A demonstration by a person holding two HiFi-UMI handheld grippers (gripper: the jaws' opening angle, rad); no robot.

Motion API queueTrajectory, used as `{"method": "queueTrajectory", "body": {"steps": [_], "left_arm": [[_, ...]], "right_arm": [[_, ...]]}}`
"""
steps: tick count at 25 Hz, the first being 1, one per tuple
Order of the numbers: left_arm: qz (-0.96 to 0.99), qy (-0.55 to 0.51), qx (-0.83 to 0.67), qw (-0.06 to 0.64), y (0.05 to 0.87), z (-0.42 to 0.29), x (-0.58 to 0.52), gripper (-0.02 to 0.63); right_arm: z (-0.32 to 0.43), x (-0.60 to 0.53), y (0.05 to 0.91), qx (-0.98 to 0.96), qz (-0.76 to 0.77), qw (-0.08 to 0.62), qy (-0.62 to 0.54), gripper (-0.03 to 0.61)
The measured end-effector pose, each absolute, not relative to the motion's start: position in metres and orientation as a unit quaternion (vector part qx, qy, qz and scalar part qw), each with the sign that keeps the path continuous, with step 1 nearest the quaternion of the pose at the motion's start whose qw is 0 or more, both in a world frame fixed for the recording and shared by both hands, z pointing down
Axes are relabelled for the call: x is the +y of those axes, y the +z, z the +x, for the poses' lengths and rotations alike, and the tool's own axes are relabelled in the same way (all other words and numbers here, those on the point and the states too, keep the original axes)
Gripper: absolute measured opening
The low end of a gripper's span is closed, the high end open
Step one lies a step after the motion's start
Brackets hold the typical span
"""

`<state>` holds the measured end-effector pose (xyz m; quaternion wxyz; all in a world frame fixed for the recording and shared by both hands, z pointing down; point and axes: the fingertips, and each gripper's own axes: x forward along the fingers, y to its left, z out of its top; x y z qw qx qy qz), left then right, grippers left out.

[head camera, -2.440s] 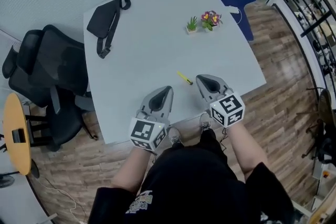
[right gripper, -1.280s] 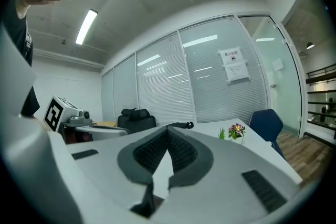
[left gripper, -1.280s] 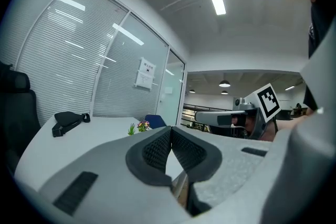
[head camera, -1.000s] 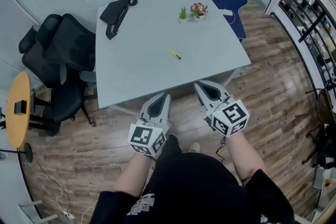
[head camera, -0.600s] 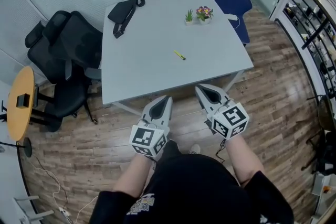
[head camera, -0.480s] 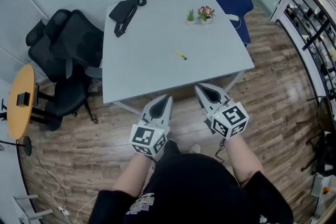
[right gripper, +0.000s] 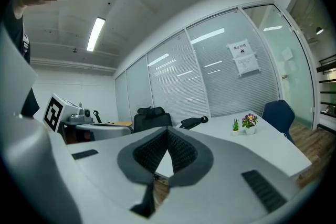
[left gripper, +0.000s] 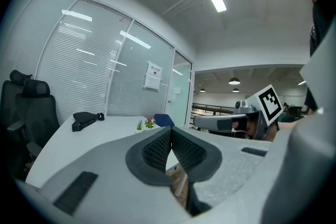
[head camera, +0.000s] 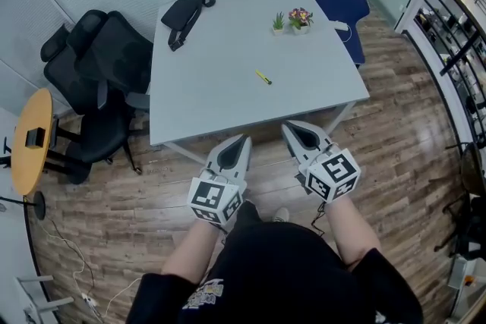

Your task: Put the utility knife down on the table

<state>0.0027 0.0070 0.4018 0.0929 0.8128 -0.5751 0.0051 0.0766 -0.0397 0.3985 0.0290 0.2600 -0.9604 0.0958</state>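
Observation:
The yellow utility knife (head camera: 263,77) lies flat near the middle of the light grey table (head camera: 220,95) in the head view, free of both grippers. My left gripper (head camera: 241,139) and right gripper (head camera: 288,126) hover over the wooden floor in front of the table's near edge, well short of the knife. Both are shut with nothing between the jaws: the left gripper (left gripper: 170,129) and the right gripper (right gripper: 167,130) show their dark ribbed pads meeting at the tips. The knife does not show in either gripper view.
A black bag (head camera: 184,14) lies at the table's far left corner, and two small potted plants (head camera: 292,20) stand at the far right. Black office chairs (head camera: 95,80) stand left of the table, a blue chair (head camera: 342,0) behind it, a round wooden side table (head camera: 30,140) at far left.
The person has stepped back from the table: the knife and table now sit farther away and higher in the head view. Both grippers moved from over the tabletop to over the floor, still shut.

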Motion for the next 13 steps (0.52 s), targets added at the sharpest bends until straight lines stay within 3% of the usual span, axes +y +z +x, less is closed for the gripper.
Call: {"method": "queueTrajectory", "body": {"steps": [13], "left_arm": [[0.805,0.003,-0.586,0.093,0.4018,0.0067,0.0171,0.005]], "right_arm": [[0.0798,-0.0310,0.4007,-0.963,0.248,0.029,0.099,0.003]]}}
